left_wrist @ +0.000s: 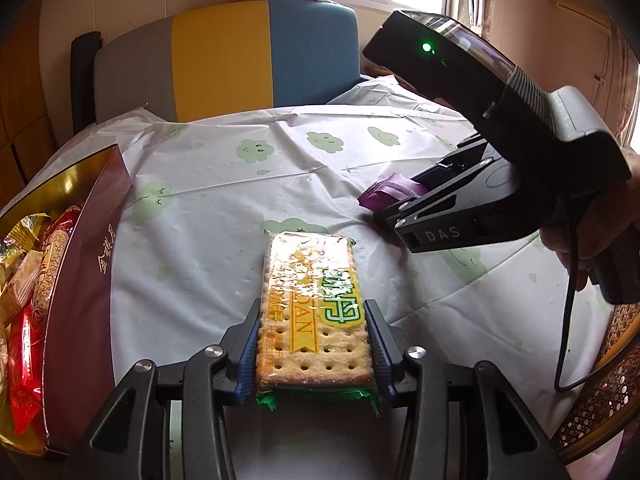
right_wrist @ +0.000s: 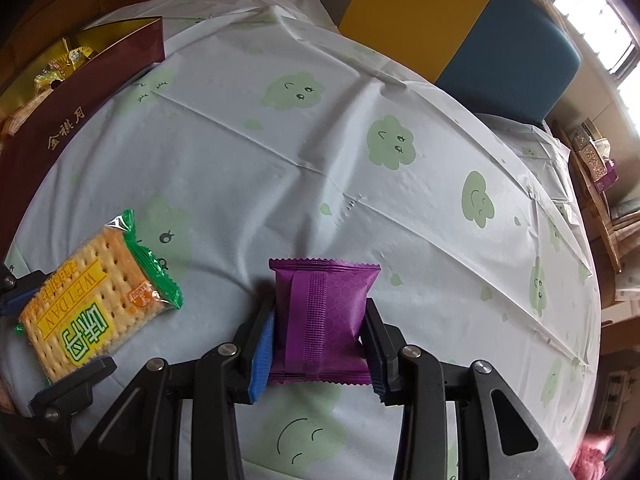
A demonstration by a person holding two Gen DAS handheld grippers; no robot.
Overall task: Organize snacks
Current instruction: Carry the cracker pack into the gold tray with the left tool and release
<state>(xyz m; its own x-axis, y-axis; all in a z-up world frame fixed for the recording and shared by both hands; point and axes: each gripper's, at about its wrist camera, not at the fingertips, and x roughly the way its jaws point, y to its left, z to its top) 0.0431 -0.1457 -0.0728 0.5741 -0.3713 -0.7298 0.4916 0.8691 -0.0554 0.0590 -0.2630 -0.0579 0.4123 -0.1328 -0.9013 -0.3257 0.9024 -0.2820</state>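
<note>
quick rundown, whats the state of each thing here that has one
cracker pack: sealed, flat on the table, clamped by the left gripper
purple packet: sealed, seam side up, clamped by the right gripper
maroon box: open, wrapped snacks inside
tablecloth: spread over the table, creased
left gripper: shut on the cracker pack
right gripper: shut on the purple packet

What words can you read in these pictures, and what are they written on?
"WEIDAN" on the yellow band of the cracker packet, with big green Chinese characters beside it.
"金秋月" in gold on the side of the dark red box.
"DAS" on a finger of the right gripper.
Small Chinese lines and the round orange badge on the cracker packet: too small to read.
Purple packet: no words show.
</note>
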